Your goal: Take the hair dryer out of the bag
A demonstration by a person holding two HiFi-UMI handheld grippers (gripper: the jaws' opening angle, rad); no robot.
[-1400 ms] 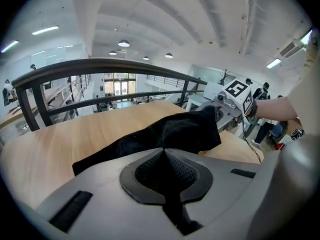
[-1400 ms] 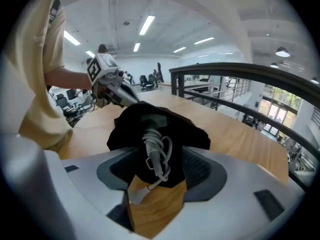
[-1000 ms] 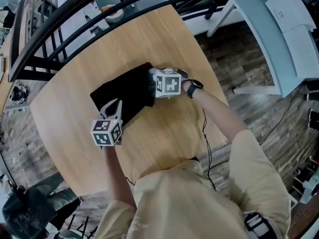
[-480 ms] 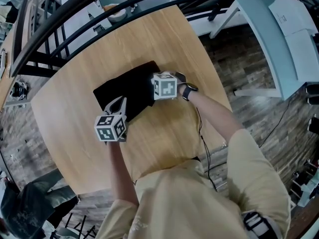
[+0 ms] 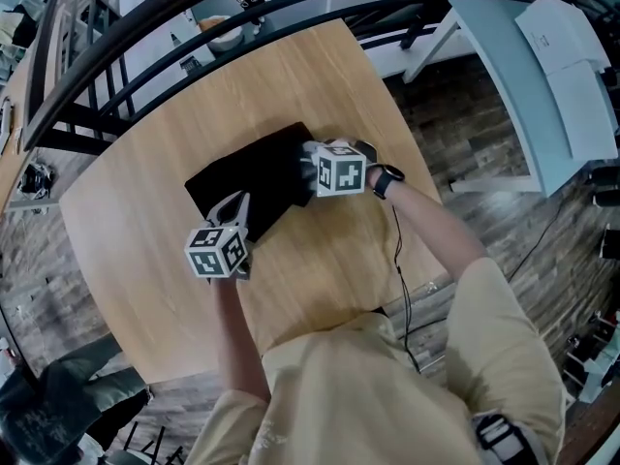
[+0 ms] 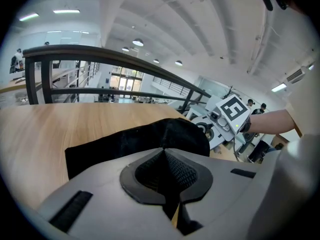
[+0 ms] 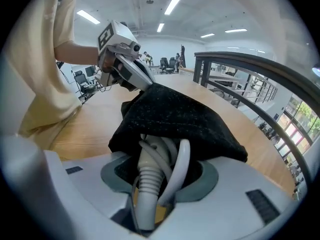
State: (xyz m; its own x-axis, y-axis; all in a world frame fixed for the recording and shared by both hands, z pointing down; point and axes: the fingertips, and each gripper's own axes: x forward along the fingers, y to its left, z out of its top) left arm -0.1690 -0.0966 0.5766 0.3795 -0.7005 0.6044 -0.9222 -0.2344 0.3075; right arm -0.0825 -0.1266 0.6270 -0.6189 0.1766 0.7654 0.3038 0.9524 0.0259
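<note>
1. A dark railing (image 5: 116, 42) curves round the far left edge of the round wooden table (image 5: 136, 250).
2. The left gripper (image 5: 235, 201) points at the near left edge of the black bag (image 5: 254, 174). Its jaws are clenched tight on a fold of the bag's cloth (image 6: 125, 143). From the right gripper view, that corner of the bag rises up to the left gripper's tip (image 7: 142, 81).
3. The bag lies flat near the middle of the table, between the two grippers, with its open mouth at the right end.
4. The hair dryer (image 7: 156, 151) is inside the bag. Only its white tail end shows at the mouth, and the body is hidden under the cloth.
5. A ribbed cord sleeve (image 7: 144, 186) and a loop of white cord (image 7: 183, 164) stick out of the mouth, straight into the right gripper (image 7: 157, 181).
6. The right gripper (image 5: 308, 166) is at the bag's right end. Its jaws are closing, with the sleeve and the cord loop packed between them and touching the pads.
7. A dark watch (image 5: 385, 175) sits on the right wrist.
8. At far right, a white desk (image 5: 542, 85) stands on the plank floor (image 5: 484, 211).
</note>
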